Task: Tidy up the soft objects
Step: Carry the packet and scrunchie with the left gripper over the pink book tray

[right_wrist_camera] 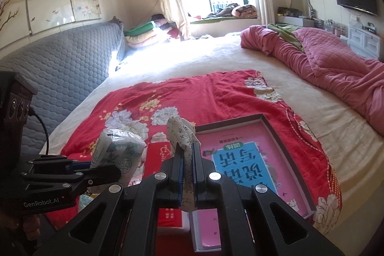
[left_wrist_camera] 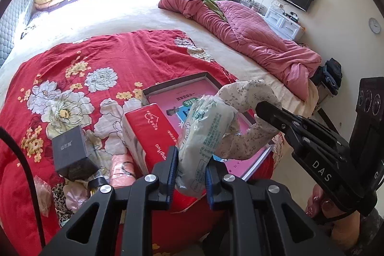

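Observation:
My left gripper [left_wrist_camera: 189,169] is shut on a pale green plastic tissue pack [left_wrist_camera: 204,133] and holds it above the red floral blanket [left_wrist_camera: 120,59]. The pack also shows at the left of the right wrist view [right_wrist_camera: 117,152]. My right gripper [right_wrist_camera: 189,160] is shut on a cream floral cloth [right_wrist_camera: 184,136], which hangs between its pads. In the left wrist view the cloth [left_wrist_camera: 249,97] drapes over the right gripper's fingers [left_wrist_camera: 283,119], just right of the pack.
On the blanket lie a red tissue box [left_wrist_camera: 148,128], a shallow box with a pink book [right_wrist_camera: 244,150], a grey carton [left_wrist_camera: 69,148], a pink roll [left_wrist_camera: 122,167] and small clutter. A pink quilt [left_wrist_camera: 252,35] lies at the bed's far right.

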`<state>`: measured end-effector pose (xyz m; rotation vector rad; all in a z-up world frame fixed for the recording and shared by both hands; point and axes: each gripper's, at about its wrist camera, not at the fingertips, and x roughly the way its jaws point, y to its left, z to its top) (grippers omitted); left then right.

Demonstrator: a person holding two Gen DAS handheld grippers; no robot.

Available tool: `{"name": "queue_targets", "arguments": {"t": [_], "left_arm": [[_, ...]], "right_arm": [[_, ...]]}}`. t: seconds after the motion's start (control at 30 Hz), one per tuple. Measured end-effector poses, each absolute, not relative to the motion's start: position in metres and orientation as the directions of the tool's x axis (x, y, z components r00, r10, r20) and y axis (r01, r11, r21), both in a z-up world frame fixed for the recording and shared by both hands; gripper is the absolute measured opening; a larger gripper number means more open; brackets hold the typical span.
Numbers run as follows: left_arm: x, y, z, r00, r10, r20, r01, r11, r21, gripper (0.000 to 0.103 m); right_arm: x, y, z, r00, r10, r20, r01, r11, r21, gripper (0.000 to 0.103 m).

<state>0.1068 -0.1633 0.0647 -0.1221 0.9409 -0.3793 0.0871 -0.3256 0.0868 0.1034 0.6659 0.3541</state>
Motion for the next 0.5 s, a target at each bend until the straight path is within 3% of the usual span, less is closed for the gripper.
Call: {"name": "queue_targets", "arguments": {"t": [0.5], "left_arm": [[0.139, -0.242, 0.03, 0.421, -0.36, -0.833, 0.342, 0.913, -0.222, 0.021]], "right_arm": [[0.097, -0.391, 0.049, 0.717, 0.292, -0.633, -0.135, 0.949, 0.286, 0.006]]}}
